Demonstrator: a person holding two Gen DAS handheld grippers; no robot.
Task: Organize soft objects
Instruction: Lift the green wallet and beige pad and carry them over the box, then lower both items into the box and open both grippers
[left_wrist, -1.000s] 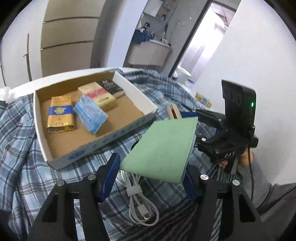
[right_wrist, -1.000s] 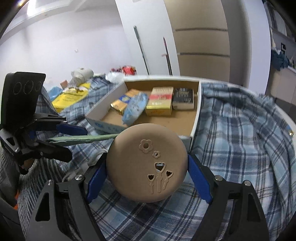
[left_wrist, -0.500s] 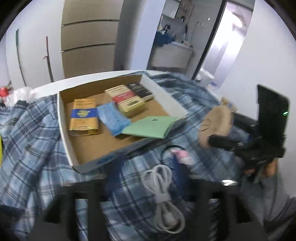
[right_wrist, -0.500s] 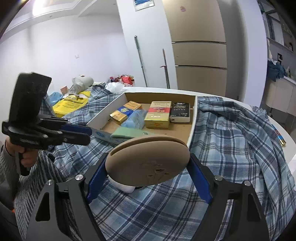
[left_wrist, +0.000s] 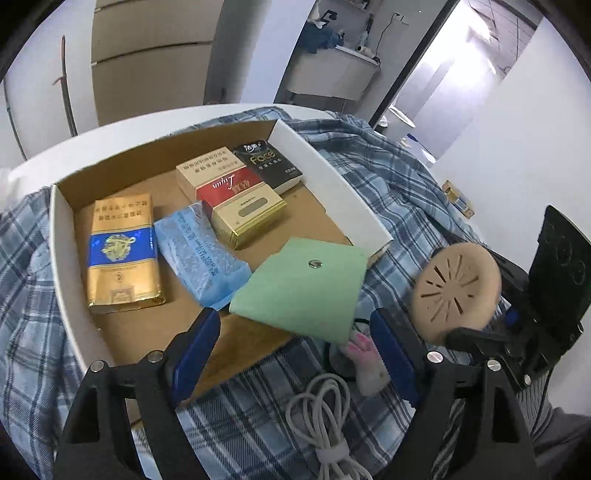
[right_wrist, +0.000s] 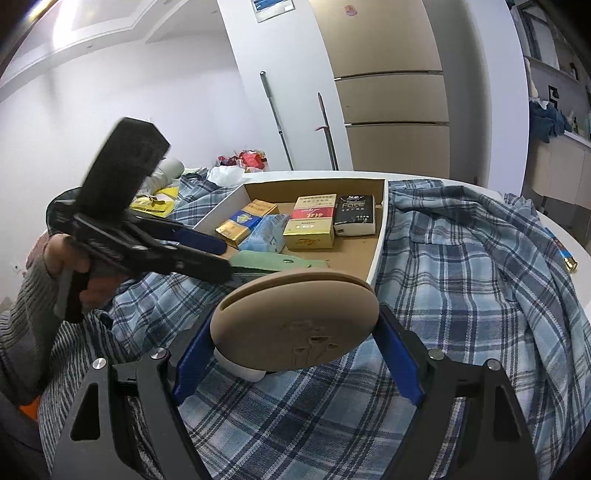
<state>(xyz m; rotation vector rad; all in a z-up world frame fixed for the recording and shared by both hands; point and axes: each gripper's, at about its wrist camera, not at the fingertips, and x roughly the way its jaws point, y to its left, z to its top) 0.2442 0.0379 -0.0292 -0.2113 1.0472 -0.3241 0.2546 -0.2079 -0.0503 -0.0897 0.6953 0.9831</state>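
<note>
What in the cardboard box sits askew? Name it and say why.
The green pouch lies crooked at the cardboard box's near right corner, overhanging the edge instead of lying flat inside. The packs beside it lie wholly inside the box.

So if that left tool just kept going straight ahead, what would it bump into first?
Most likely the green pouch lying over the cardboard box's near corner, straight ahead of the open left tool; depth is hard to judge.

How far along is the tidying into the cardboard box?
Done: four packs and the green pouch lie in the cardboard box; the left tool, its jaws just opened, has let the pouch go. In hand: the right tool grips the tan disc. Left: the disc, white cable, pink-and-white item.
</note>
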